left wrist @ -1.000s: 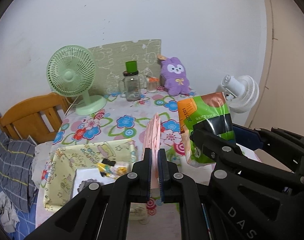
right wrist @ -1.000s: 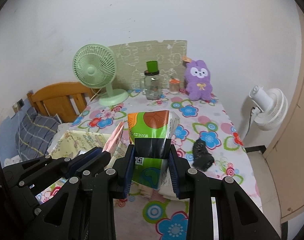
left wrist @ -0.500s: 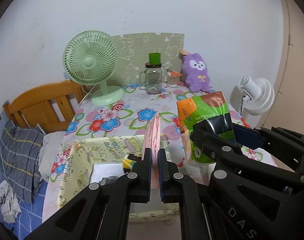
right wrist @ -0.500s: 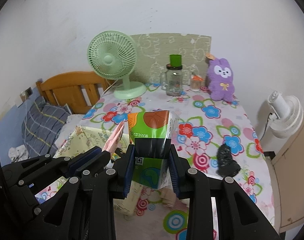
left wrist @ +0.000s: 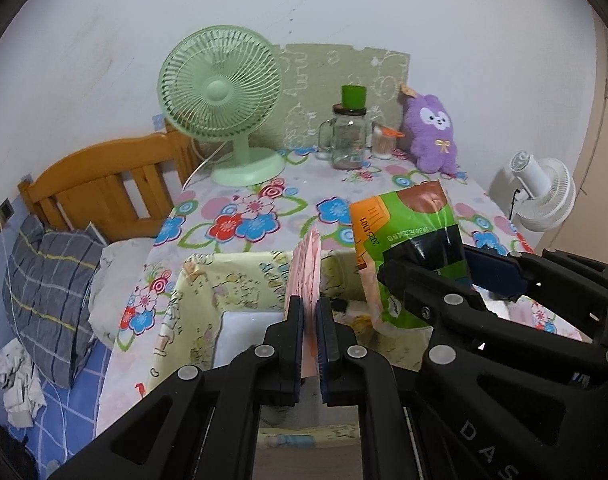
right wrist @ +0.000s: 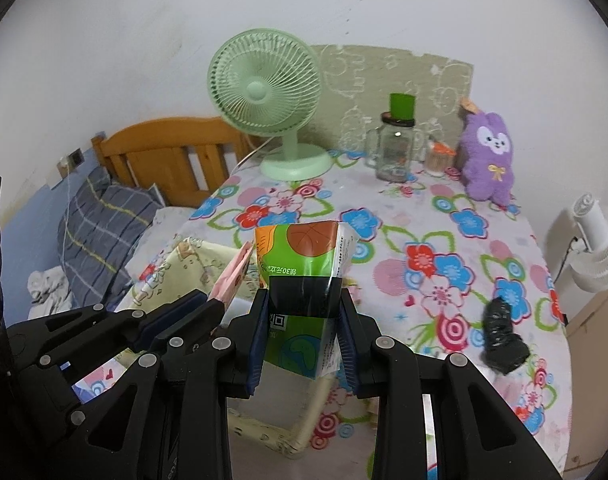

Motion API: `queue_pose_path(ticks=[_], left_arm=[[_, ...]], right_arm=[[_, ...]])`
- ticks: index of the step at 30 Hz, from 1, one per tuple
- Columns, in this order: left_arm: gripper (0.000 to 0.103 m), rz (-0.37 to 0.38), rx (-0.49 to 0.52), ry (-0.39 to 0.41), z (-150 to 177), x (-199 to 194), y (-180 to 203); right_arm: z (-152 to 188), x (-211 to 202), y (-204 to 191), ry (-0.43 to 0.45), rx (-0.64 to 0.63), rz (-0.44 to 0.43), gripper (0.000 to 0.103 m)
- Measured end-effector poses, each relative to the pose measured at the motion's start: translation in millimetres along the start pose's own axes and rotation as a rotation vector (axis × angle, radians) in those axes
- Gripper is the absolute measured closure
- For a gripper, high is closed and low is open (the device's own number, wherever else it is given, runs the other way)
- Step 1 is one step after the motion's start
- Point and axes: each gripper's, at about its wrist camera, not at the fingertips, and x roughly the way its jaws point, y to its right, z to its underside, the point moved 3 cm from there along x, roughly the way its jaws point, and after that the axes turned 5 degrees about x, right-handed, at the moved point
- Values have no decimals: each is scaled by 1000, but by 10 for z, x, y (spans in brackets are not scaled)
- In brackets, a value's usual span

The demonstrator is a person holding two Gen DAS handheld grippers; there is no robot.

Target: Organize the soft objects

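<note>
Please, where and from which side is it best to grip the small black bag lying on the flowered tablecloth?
Probably the black bag is best gripped across its narrower upper end, coming from above. It lies flat and crumpled on the tablecloth, apart from other things, so a side approach would only slide it.

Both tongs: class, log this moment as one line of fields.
left tongs: shut on pink packet | right tongs: shut on green tissue pack | both over yellow fabric box

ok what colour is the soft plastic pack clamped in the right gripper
Mostly green soft plastic pack, with an orange corner, a brown leaf and a black band. Clearest in the right wrist view.
</note>
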Motion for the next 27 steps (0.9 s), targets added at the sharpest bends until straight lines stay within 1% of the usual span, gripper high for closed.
queue_pose_path(ticks=[8, 14, 20, 22, 23, 24, 25, 26, 27], left_arm=[[100, -32, -23, -41, 73, 184, -239], [99, -51, -55, -87, 162, 351, -414], [96, -53, -82, -136, 248, 494, -536], [88, -58, -86, -151, 262, 534, -561], [80, -58, -90, -157, 271, 546, -572], [74, -58, -91, -158, 277, 550, -583], [72, -62, -92, -162, 281, 558, -593], [68, -66, -95, -166, 289, 564, -605], [65, -57, -101, -170, 296, 567, -612]], right_arm=[[5, 264, -188, -49, -24, -44, 68], [30, 494, -331, -97, -46, -68, 68], [77, 712, -425, -146, -57, -89, 68], [82, 773, -432, -160, -54, -93, 68], [86, 799, -440, -166, -53, -93, 68], [90, 824, -445, -171, -52, -96, 68], [93, 847, -452, -178, -52, -99, 68], [96, 862, -458, -180, -49, -99, 68], [99, 877, -461, -185, -43, -100, 68]])
